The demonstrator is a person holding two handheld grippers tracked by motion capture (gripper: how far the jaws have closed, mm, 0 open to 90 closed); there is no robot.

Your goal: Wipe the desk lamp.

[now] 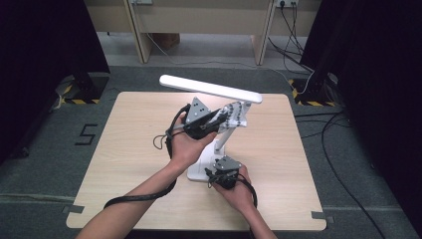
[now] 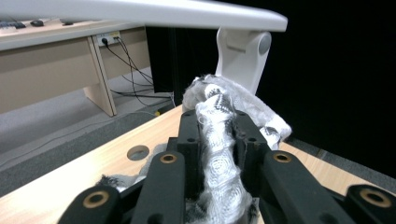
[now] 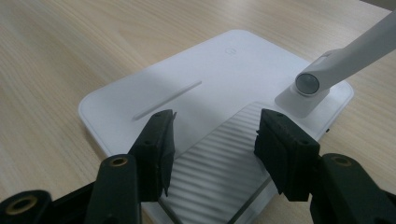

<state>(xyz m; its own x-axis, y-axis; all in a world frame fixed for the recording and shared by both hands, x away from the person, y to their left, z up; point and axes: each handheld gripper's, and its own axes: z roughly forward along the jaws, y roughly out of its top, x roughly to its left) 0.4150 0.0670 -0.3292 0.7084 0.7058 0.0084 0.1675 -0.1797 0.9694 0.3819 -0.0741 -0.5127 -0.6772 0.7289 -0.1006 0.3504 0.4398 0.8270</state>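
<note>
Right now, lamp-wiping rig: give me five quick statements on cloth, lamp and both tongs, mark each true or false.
1. The left tongs are shut on a white patterned cloth. True.
2. The cloth is up near the lamp's upper arm joint, under the lamp head. True.
3. The right tongs grip the lamp's arm. False: they stand open over the lamp base, with nothing between them.
4. The lamp lies tipped over on the table. False: it stands on its base, with the head held out level above.
5. The lamp base is black. False: it is white, with a ribbed patch near the right tongs.
</note>
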